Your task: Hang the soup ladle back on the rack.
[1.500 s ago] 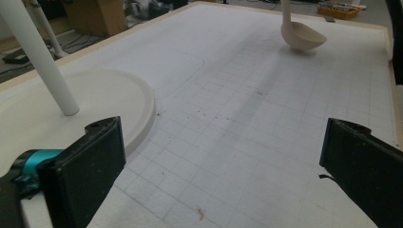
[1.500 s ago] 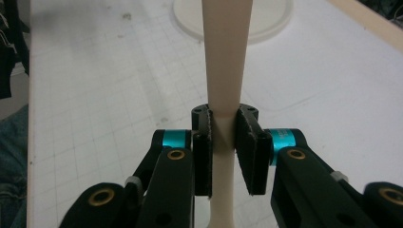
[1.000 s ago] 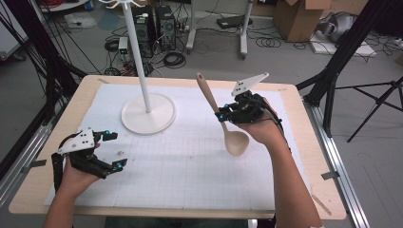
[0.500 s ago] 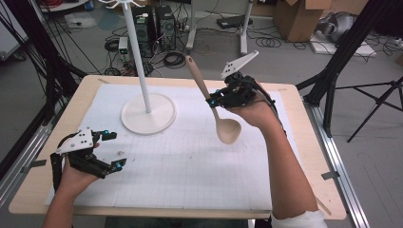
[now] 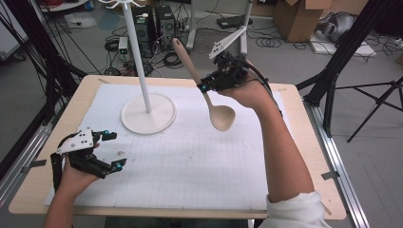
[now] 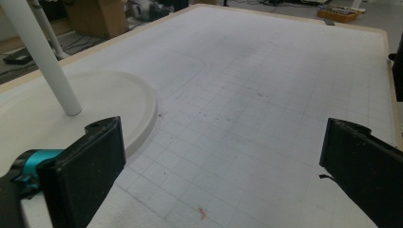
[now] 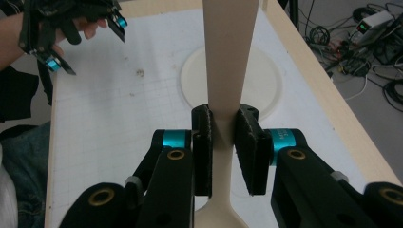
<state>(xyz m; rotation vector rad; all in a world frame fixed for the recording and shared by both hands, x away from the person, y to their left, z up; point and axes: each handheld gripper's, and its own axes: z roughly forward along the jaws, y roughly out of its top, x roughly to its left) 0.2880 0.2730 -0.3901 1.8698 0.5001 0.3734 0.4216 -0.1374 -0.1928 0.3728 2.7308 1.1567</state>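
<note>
Above the table's far right, right gripper (image 5: 205,88) holding wooden spoon (image 5: 209,95) in the air, bowl hanging low, right gripper view showing jaws pinching its neck, left gripper (image 5: 111,151) resting wide at near left, its view facing white stand (image 6: 102,102).

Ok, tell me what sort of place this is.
Most likely a lab or workshop set up for recording handling work. A table covered with a grid mat stands among black tripod legs, with cables and electronics on the floor and cardboard boxes behind.
</note>
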